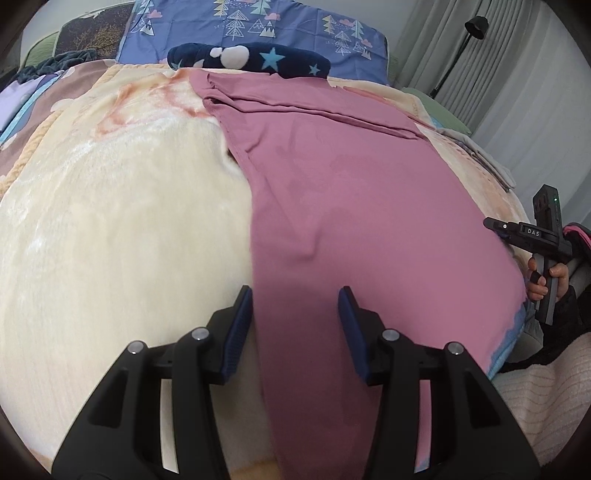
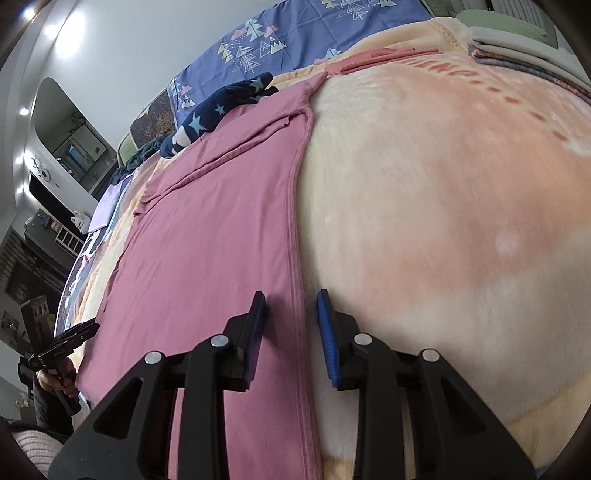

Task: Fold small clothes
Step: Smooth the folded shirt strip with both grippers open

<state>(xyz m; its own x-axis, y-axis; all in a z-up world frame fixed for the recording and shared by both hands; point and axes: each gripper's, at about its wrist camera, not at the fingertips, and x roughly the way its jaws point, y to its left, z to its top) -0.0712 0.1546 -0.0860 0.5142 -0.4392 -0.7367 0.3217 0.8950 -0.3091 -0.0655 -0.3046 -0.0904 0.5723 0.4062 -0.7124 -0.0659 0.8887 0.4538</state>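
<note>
A dusty-pink garment [image 1: 351, 192] lies flat and lengthwise on a cream plush blanket [image 1: 129, 221]. My left gripper [image 1: 295, 299] hovers over the garment's left edge. Its jaws stand apart, the cloth runs flat between the blue pads, and nothing is pinched. In the right wrist view the same garment [image 2: 214, 229] lies to the left. My right gripper [image 2: 291, 306] straddles its hemmed right edge, jaws apart, pads clear of the cloth. A hand holds each gripper, seen from the other side: the right gripper [image 1: 496, 224] and the left gripper [image 2: 88, 328].
A navy star-print fleece piece [image 1: 251, 55] lies at the garment's far end, before a blue tree-print pillow [image 1: 258, 22]. Folded clothes [image 2: 517, 40] are stacked at the blanket's far right corner. A floor lamp [image 1: 476, 26] and curtains stand beyond the bed.
</note>
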